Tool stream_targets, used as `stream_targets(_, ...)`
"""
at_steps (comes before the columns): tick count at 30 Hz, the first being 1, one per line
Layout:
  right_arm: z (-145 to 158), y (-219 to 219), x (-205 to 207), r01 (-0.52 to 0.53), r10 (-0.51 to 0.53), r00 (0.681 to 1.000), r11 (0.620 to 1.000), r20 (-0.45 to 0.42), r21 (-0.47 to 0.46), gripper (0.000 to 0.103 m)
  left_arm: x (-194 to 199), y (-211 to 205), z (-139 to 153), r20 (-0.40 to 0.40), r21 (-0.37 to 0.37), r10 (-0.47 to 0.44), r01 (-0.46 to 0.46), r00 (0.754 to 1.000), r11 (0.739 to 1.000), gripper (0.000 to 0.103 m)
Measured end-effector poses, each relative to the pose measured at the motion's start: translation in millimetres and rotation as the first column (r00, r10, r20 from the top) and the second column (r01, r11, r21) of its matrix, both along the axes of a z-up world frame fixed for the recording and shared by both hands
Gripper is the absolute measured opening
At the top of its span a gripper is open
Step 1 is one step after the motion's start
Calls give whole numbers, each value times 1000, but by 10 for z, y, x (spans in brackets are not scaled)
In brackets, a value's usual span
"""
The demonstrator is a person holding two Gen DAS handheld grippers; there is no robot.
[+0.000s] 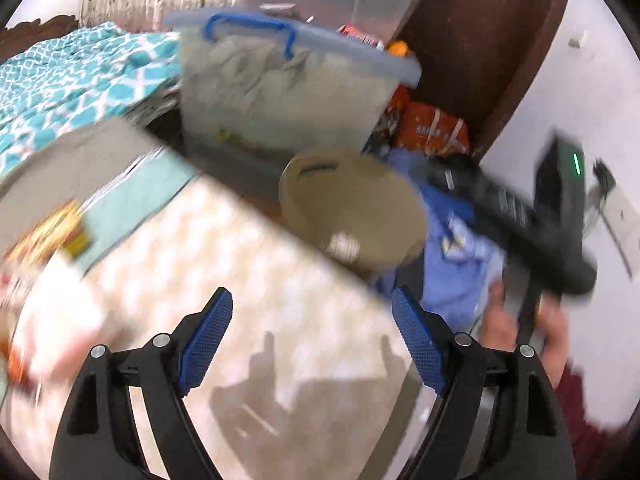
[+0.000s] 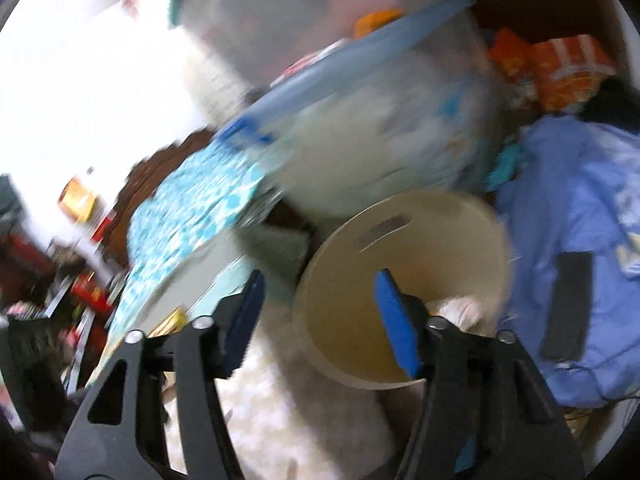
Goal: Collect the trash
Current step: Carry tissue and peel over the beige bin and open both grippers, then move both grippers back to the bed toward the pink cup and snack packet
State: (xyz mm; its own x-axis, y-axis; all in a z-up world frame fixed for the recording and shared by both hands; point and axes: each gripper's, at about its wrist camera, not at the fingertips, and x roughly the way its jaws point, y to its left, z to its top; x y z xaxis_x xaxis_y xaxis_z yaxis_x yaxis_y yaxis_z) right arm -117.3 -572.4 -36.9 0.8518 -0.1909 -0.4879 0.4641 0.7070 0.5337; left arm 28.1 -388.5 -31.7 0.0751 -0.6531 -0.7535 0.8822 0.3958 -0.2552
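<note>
From where I stand the bin (image 2: 404,280) is the landmark, a tan round one on the floor at the corner of the mattress (image 1: 256,280). Far to its left, on the mattress, lie some wrappers (image 1: 48,240), yellow and red, too blurred to name; these look like the trash yet to gather. Nearer, the left gripper (image 1: 310,340) hangs over the mattress with jaws spread wide and nothing between them. Inside the bin sits a white crumpled wad (image 2: 456,308). The right gripper (image 2: 320,316) hovers at the bin's near rim, jaws likewise apart and empty. Just right of the bin lies blue clothing (image 2: 580,240). Both views smear, so I judge the risk is a jaw clipping the rim and tipping the bin.
</note>
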Motion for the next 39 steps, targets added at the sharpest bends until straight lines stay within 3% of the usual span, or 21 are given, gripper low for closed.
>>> stream_targets(4, -25, 464, 493, -184, 183, 981, 983, -65, 1, 51, 63, 821, -186, 10, 45, 80, -81, 997, 996, 77)
stream_targets(8, -95, 1012, 1048, -363, 358, 924, 932, -139, -12, 52, 224, 1583, -257, -15, 55, 221, -220, 975, 974, 72)
stream_targets(12, -188, 1327, 1546, -440, 437, 881, 898, -184, 26, 51, 352, 2267, -311, -58, 42, 350, -348, 935, 936, 72)
stream_targets(16, -293, 1471, 1896, -444, 449, 868, 893, -212, 72, 49, 467, 2789, -322, -99, 22, 455, -455, 885, 890, 71)
stream_targets(18, -358, 1632, 1965, -482, 503, 835, 864, -222, 146, 41, 477, 2950, -285, -111, 1, 473, -476, 874, 879, 71)
stream_targets(19, -362, 1742, 1965, -511, 538, 814, 843, -218, 170, 41, 473, 3002, -261, -111, -10, 477, -481, 872, 877, 71)
stream_targets(20, -363, 1949, 1926, -576, 609, 766, 793, -208, 198, 41, 471, 3064, -224, -105, -27, 477, -482, 872, 876, 71)
stream_targets(22, -334, 2410, 1747, -726, 762, 622, 647, -178, 231, 42, 458, 3075, -170, -93, -43, 477, -482, 874, 875, 71)
stream_targets(23, -305, 2528, 1677, -760, 791, 586, 611, -175, 221, 42, 467, 3109, -150, -94, -54, 476, -482, 874, 874, 71)
stream_targets(24, -254, 2665, 1565, -795, 815, 548, 577, -186, 187, 49, 464, 3138, -140, -102, -64, 475, -482, 874, 874, 72)
stream_targets(25, -221, 2721, 1506, -806, 818, 539, 570, -199, 161, 53, 482, 3154, -135, -118, -74, 471, -481, 874, 874, 72)
stream_targets(27, -134, 2677, 1415, -802, 801, 556, 587, -223, 113, 61, 505, 3129, -138, -144, -83, 459, -473, 877, 877, 72)
stream_targets(29, -88, 2460, 1423, -768, 767, 600, 632, -226, 108, 61, 514, 3094, -146, -165, -90, 442, -459, 882, 884, 72)
stream_targets(31, -56, 2115, 1489, -692, 706, 681, 707, -194, 146, 61, 502, 3039, -174, -172, -92, 427, -446, 888, 890, 72)
stream_targets(34, -43, 1844, 1816, -619, 632, 746, 774, -207, 133, 61, 486, 2963, -207, -173, -90, 408, -427, 897, 900, 72)
stream_targets(37, -186, 1719, 2211, -582, 602, 767, 798, -220, 154, 59, 495, 2946, -252, -183, -89, 408, -428, 895, 899, 72)
stream_targets(39, -416, 1684, 2566, -553, 594, 775, 803, -218, 221, 54, 490, 2941, -253, -184, -85, 412, -432, 893, 898, 72)
